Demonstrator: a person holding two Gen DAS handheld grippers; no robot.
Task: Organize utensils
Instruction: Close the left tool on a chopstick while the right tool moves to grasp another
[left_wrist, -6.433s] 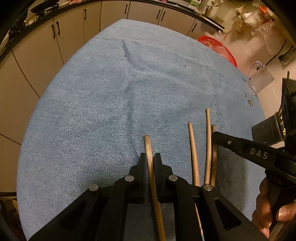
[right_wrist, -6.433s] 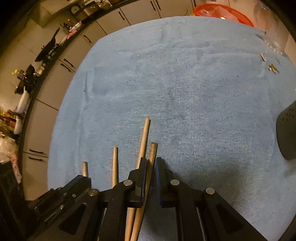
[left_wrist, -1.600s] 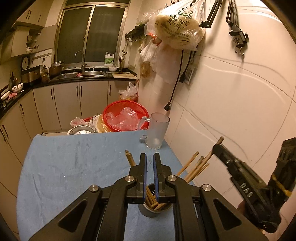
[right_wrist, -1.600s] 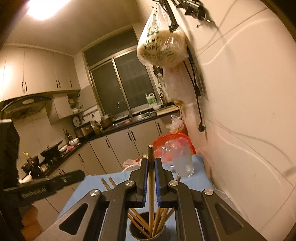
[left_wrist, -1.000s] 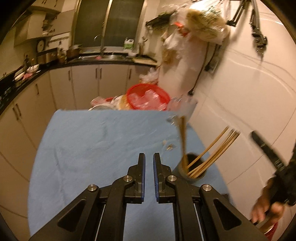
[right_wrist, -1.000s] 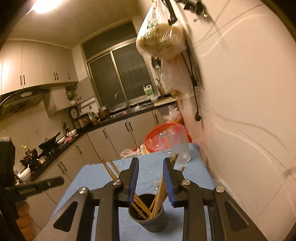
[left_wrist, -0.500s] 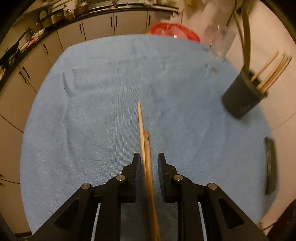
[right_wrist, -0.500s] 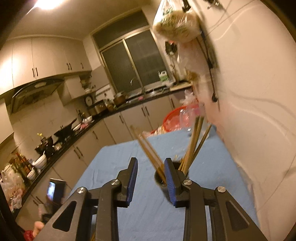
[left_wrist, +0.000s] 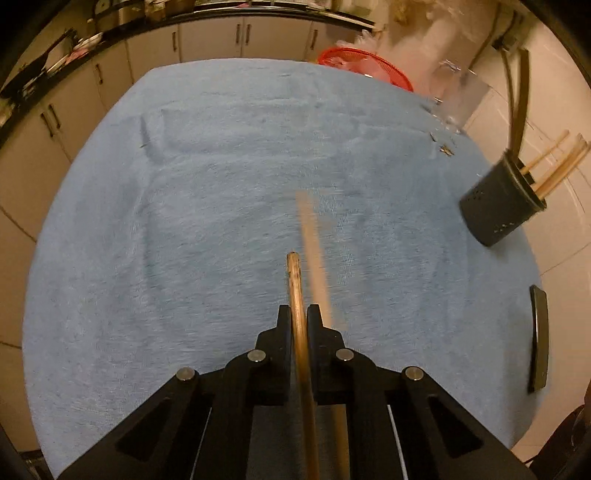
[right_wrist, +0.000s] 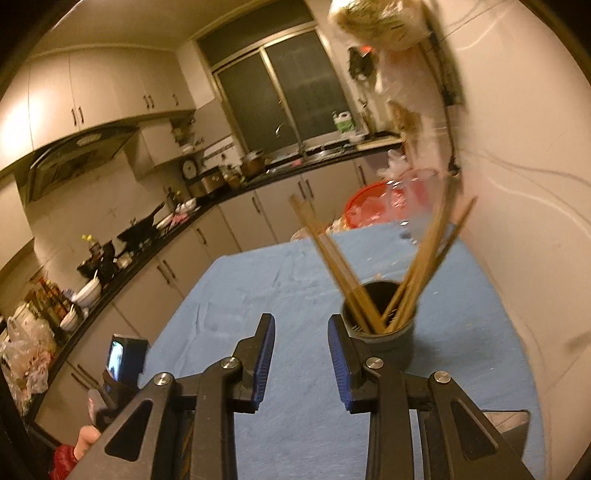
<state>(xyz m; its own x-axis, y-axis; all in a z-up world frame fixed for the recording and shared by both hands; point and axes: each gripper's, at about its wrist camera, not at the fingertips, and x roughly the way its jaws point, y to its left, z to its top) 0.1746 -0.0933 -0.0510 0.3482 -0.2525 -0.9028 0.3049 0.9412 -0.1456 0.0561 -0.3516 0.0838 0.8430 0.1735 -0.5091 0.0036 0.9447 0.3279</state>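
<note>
L gripper (left_wrist: 295, 321) now down, fingers clamped on chopstick (left_wrist: 295, 280)

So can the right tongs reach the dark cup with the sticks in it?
Probably yes. The right tongs stand open and empty, and the dark cup sits just ahead, slightly to their right, with only bare blue cloth between them.

The table wears a blue terry cloth (left_wrist: 221, 192), matt and nubbly, with a few creases. The chopstick (left_wrist: 297, 295) looks like bare wood, dull brown. The holder cup (right_wrist: 388, 332) is dark and matt (plastic or metal, hard to tell). The left gripper (left_wrist: 295, 325) is matt black plastic with shiny metal pins; the right gripper (right_wrist: 301, 347) carries blue pads.
</note>
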